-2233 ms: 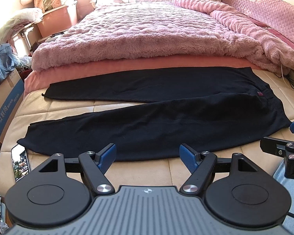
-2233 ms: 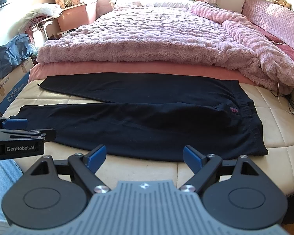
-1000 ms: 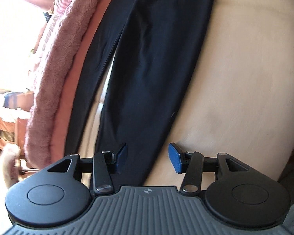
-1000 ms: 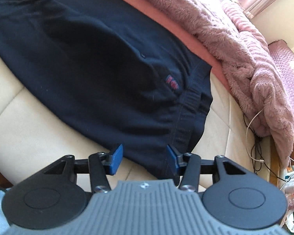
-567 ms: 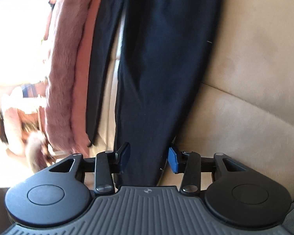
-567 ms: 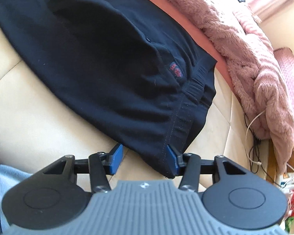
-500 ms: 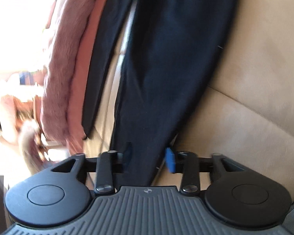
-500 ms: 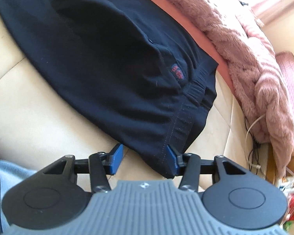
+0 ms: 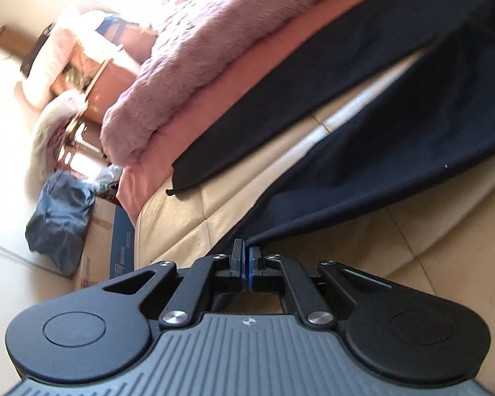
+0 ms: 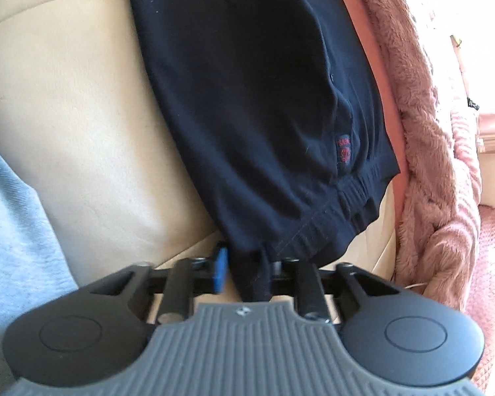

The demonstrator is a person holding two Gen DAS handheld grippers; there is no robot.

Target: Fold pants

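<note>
Left wrist view: the left tool (image 9: 246, 265) is pinched tight on the near leg's end of the dark pants (image 9: 396, 138) lying on the bed (image 9: 188, 217).

Right wrist view: the right tool (image 10: 247, 272) squeezes the waistband (image 10: 316, 231) corner. Lift both ends together, evenly, onto the far leg.

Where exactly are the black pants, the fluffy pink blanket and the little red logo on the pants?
black pants (image 9: 396, 165), left wrist view, on the near leg.
fluffy pink blanket (image 10: 429, 132), right wrist view, on its furry edge.
red logo (image 10: 344, 151), right wrist view, on the emblem near the waistband.
</note>
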